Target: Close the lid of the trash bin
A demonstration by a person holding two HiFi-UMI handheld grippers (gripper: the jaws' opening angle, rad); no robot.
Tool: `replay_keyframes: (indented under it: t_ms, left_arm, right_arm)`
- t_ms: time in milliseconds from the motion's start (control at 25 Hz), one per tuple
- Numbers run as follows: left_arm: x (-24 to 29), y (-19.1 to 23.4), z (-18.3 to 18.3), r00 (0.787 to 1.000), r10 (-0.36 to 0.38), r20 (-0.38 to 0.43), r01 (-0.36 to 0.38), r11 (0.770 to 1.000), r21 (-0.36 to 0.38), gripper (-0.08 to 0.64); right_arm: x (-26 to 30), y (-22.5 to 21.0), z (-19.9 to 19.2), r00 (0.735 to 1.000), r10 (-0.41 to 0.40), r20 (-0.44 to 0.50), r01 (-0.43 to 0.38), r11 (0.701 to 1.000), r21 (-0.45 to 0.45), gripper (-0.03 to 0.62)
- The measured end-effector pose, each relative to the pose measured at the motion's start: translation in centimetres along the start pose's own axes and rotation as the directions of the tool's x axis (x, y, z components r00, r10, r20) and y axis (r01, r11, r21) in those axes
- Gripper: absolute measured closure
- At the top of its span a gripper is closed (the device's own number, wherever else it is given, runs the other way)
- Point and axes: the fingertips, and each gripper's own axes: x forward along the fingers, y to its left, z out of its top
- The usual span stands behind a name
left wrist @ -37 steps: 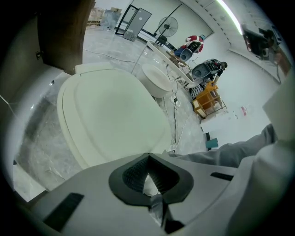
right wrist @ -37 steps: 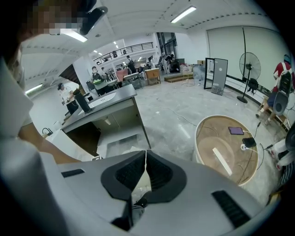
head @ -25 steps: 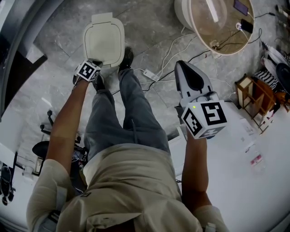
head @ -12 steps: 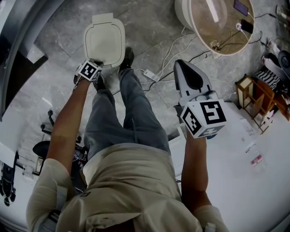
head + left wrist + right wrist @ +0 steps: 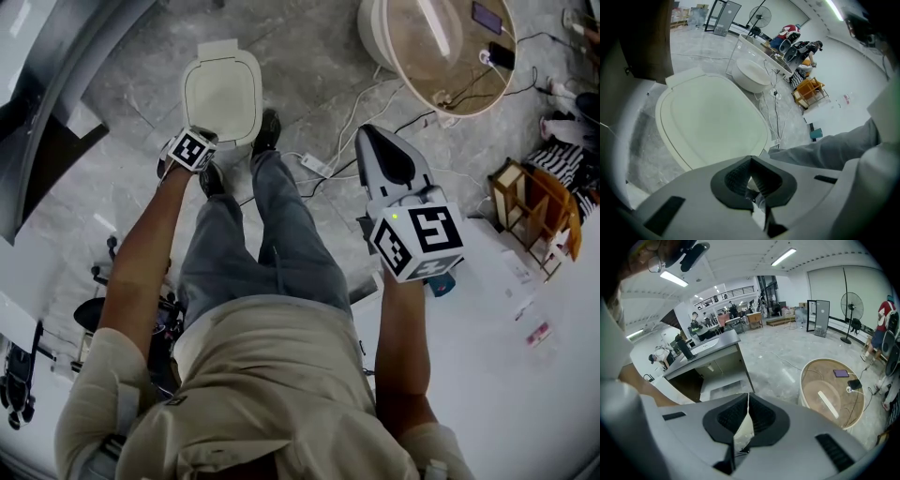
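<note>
The trash bin (image 5: 222,94) stands on the grey floor ahead of my feet, and its cream lid (image 5: 712,122) lies flat down over it. My left gripper (image 5: 200,134) hangs low at the bin's near edge, its marker cube (image 5: 192,149) just short of the lid. In the left gripper view the left gripper (image 5: 751,160) is shut with nothing in it, pointing across the lid. My right gripper (image 5: 369,133) is held up high to the right, away from the bin. In its own view the right gripper (image 5: 748,395) is shut and empty.
A round wooden table (image 5: 441,56) with a phone and cables stands at the far right. A power strip (image 5: 314,165) and cords lie on the floor between bin and table. A wooden rack (image 5: 525,202) is at the right. A counter (image 5: 56,84) runs along the left.
The head view has shifted slightly. Both grippers hold about the same places relative to the bin, and the lid looks the same.
</note>
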Motion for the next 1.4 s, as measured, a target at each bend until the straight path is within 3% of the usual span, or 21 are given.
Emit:
replay_keyframes:
  t_ms: [560, 720, 880, 1000, 1120, 1400]
  left_arm:
    - [-13.7, -2.6, 2.0, 0.989, 0.080, 0.124, -0.092, 0.992, 0.092, 0.546]
    - [-18.7, -3.9, 2.7, 0.974, 0.098, 0.203, -0.117, 0.989, 0.085, 0.546]
    - [-24.7, -5.7, 4.1, 0.946, 0.107, 0.306, -0.145, 0.984, 0.105, 0.546]
    - [-29.6, -7.2, 5.2, 0.912, 0.112, 0.394, -0.170, 0.979, 0.116, 0.546]
    - [-35.3, -8.5, 6.4, 0.862, 0.126, 0.490, -0.206, 0.972, 0.112, 0.546]
    - [-49.2, -12.8, 7.3, 0.704, 0.156, 0.693, -0.309, 0.946, 0.101, 0.546]
  right_arm:
    - [-5.3, 5.4, 7.5, 0.988, 0.031, 0.148, -0.023, 0.998, -0.056, 0.566]
    - [-7.5, 6.9, 10.0, 0.980, 0.035, 0.194, -0.020, 0.996, -0.082, 0.566]
    - [-9.7, 8.5, 12.0, 0.972, 0.036, 0.232, -0.011, 0.994, -0.108, 0.566]
    - [-11.2, 9.7, 13.3, 0.966, 0.039, 0.257, -0.006, 0.992, -0.130, 0.566]
    - [-12.6, 10.7, 14.7, 0.957, 0.044, 0.287, -0.002, 0.989, -0.146, 0.566]
    - [-16.7, 14.1, 17.0, 0.927, 0.065, 0.369, 0.001, 0.985, -0.174, 0.567]
